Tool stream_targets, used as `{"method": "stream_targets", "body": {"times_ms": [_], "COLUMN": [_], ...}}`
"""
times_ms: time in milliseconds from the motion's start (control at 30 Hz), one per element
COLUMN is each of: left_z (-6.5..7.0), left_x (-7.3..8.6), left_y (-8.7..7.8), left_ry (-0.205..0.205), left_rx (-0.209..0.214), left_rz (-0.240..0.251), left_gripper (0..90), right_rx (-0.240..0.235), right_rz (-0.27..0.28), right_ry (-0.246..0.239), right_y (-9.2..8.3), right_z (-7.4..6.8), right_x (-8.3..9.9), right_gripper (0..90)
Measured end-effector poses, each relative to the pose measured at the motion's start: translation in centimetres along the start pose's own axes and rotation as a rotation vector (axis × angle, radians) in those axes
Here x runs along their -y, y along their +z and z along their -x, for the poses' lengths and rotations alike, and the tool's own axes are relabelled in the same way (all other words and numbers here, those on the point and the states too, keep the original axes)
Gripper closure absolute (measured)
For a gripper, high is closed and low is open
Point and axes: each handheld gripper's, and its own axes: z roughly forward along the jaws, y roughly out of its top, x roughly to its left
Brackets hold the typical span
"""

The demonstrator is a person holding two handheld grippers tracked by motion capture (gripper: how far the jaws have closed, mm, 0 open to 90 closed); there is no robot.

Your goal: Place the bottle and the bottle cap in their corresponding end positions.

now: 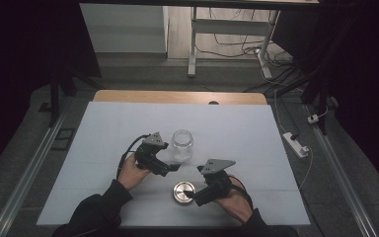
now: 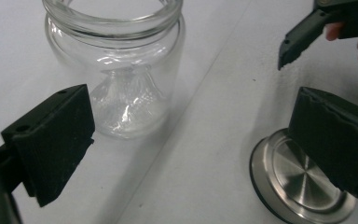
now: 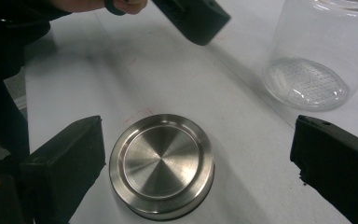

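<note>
While the jar stands uncapped: progress looks early.
Jar [image 1: 182,143]: upright, mid-table.
Lid [image 1: 183,192]: flat near the table's front edge.
Right gripper [image 3: 198,158]: spread around lid, not pinching.
Left gripper [image 2: 191,140]: spread, empty, beside jar.
Left to do: likely grasp lid, cap jar.

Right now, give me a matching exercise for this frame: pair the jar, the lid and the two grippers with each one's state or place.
1 glass jar
2 metal lid
3 left gripper
4 right gripper

a lying flat on the table, off the jar
b open, beside the lid
c upright, open at the top
d open, next to the jar

Pairs: 1-c, 2-a, 3-d, 4-b
</note>
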Motion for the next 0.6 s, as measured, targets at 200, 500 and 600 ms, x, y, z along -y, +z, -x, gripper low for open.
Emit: {"method": "stream_targets", "body": {"times_ms": [200,500,600], "left_z": [0.7,2.0,2.3], "left_x": [0.4,0.9,1.2], "left_y": [-0.5,-1.5,-1.8], "left_ry": [0.003,0.014,0.012], "left_rx": [0.014,0.024,0.023], "left_rz": [0.000,0.009,0.007], "left_gripper": [1.0,0.5,0.6], "right_rx": [0.001,0.011,0.019], "right_rz": [-0.010,-0.011,-0.010], "right_ry": [0.009,0.004,-0.001], "right_y": [-0.1,-0.5,-0.5], "right_z": [0.0,0.0,-0.1], "right_x": [0.0,0.0,0.0], "right_gripper": [1.2,0.0,0.0]}}
